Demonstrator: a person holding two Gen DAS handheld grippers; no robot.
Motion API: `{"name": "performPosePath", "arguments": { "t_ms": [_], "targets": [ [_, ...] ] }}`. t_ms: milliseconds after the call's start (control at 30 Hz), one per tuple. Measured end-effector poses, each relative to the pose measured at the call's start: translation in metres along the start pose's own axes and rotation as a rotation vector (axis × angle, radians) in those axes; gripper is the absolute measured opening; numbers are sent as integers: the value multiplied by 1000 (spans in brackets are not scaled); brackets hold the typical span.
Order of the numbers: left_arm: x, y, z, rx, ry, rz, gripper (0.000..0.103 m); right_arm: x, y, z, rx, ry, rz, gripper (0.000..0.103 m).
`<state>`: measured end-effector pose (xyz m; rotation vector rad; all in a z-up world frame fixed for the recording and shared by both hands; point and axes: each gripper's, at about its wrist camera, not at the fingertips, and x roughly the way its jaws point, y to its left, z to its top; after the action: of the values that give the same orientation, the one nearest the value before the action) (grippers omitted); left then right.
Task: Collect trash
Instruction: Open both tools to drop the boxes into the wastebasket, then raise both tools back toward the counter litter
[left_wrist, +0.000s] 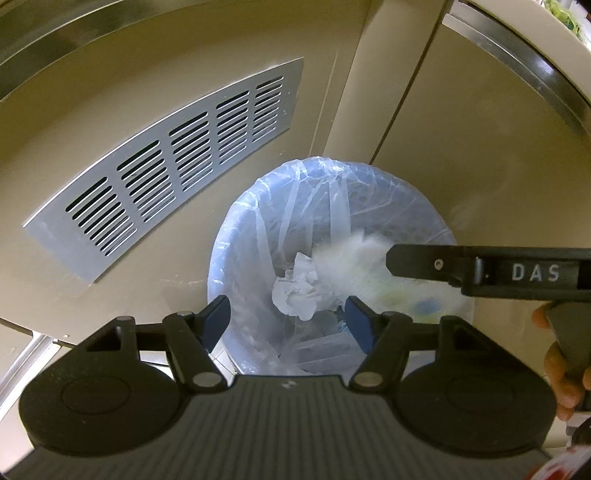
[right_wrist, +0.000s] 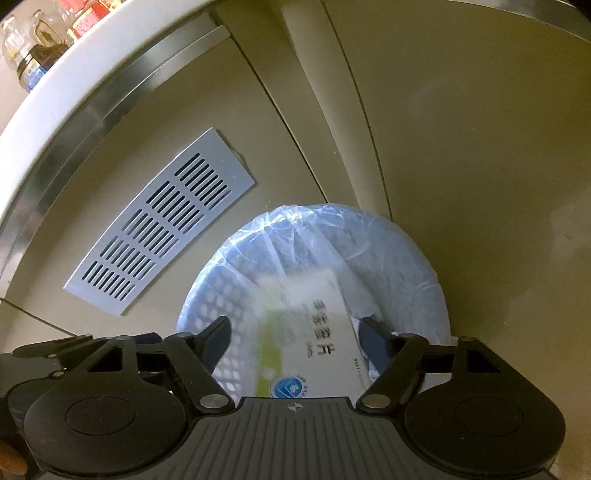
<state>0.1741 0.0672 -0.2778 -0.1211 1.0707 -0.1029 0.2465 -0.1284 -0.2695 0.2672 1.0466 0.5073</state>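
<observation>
Both tongs hang over the waste basket (right_wrist: 207, 306) with their fingers spread apart, gripping nothing. From the right wrist view, the right gripper (right_wrist: 295, 339) is wide open, and a white-and-green printed box (right_wrist: 314, 332) sits blurred between its fingers, touching neither — by that blur, probably dropping into the clear liner (right_wrist: 391, 251). From the left wrist view, the left gripper (left_wrist: 286, 321) is just as open above the basket, with a crumpled tissue (left_wrist: 299, 291) inside the bag at about 12 o'clock from its tips; the same box shows as a pale smear at 1 o'clock, just off the right tool's nose.

My reading: this is the drop step, the trash already released over the bin. Next — lift both tools clear of the rim without snagging the liner and look for any remaining scrap; none is visible here. A grey vent grille (left_wrist: 166, 166) lies at 10 o'clock on the cabinet front.
</observation>
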Motion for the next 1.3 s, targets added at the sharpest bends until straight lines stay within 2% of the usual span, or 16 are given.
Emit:
{"name": "performPosePath", "arguments": {
  "t_ms": [467, 800, 967, 1300],
  "targets": [
    [-9, -10, 3, 19, 3, -25, 66, -22, -2, -7, 21, 14, -21, 85],
    [-48, -16, 2, 37, -10, -75, 66, -64, 4, -12, 50, 1, -11, 85],
    [-80, -20, 8, 58, -45, -85, 66, -97, 17, -10, 27, -31, 2, 85],
    [-145, -23, 38, 101, -181, -119, 66, -164, 45, 7, -7, -176, -14, 84]
  ]
}}
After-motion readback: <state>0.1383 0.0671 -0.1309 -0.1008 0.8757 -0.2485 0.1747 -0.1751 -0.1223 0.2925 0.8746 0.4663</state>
